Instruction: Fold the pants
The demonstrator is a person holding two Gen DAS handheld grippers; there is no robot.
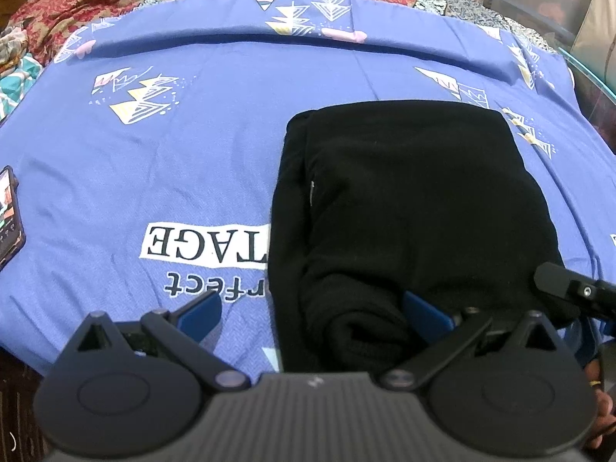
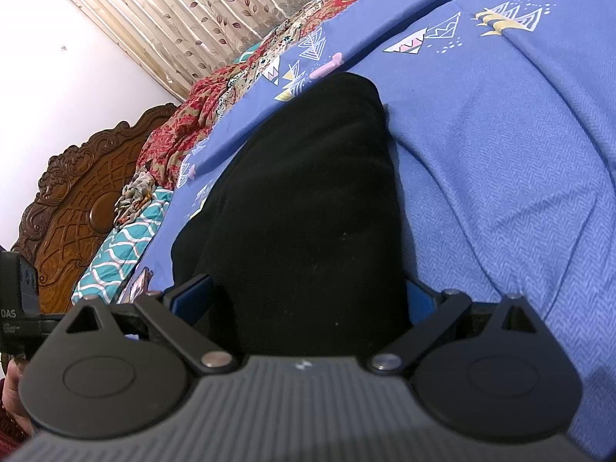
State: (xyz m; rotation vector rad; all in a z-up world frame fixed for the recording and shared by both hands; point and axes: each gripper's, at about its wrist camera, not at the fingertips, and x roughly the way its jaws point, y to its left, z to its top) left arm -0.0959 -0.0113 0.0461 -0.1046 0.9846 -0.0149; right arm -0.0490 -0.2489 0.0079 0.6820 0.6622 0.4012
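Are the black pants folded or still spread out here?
Folded: the black pants lie as a compact layered rectangle on the blue bedsheet, with a rolled edge nearest the left gripper.

"TAGE", "rfect" on bedsheet (image 1: 161, 177)

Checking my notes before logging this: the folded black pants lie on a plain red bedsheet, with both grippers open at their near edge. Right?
Not quite. The folded black pants lie on a blue printed bedsheet, not a plain red one, as the left wrist view shows. The left gripper and right gripper are open at the near edge.
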